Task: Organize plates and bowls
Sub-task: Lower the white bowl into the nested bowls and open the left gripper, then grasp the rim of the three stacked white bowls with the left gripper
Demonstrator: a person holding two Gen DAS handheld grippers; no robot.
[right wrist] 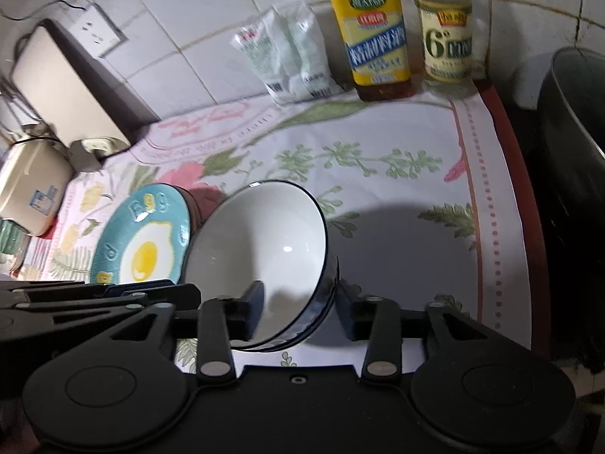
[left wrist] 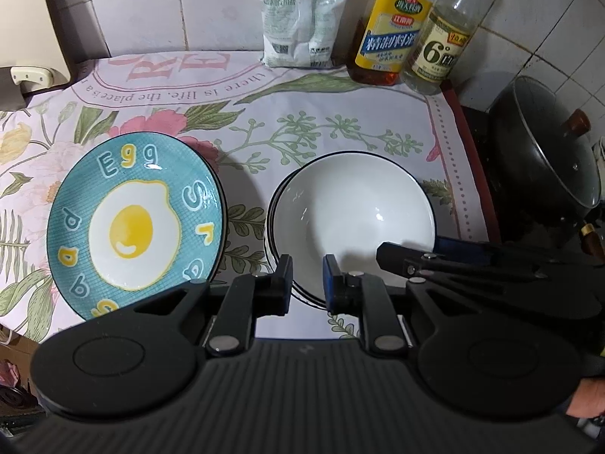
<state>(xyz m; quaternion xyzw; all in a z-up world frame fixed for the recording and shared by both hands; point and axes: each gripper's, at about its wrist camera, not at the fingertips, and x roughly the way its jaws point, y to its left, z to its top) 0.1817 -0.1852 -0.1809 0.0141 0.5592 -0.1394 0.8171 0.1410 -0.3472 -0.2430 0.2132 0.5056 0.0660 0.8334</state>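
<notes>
Left wrist view: left claw (left wrist: pixel 307 282) narrow gap, straddling the near rim of the white bowl stack (left wrist: pixel 351 212), jaws not pressed on it. Egg plate (left wrist: pixel 136 223) lies just left of the bowls, toward the desk's (left wrist: pixel 340 121) near edge. Right claw (left wrist: pixel 406 257) comes in from the right at the bowl rim. Salt bags (left wrist: pixel 298 22), yellow-label bottle (left wrist: pixel 389 30) and clear bottle (left wrist: pixel 450 30) line the far edge; wok (left wrist: pixel 544 166) sits off the right edge.

Right wrist view: right claw (right wrist: pixel 298 312) wide, one finger (right wrist: pixel 251 310) inside the tilted bowl stack (right wrist: pixel 261 249), the other outside, not gripping. Egg plate (right wrist: pixel 141 238) left of it.
</notes>
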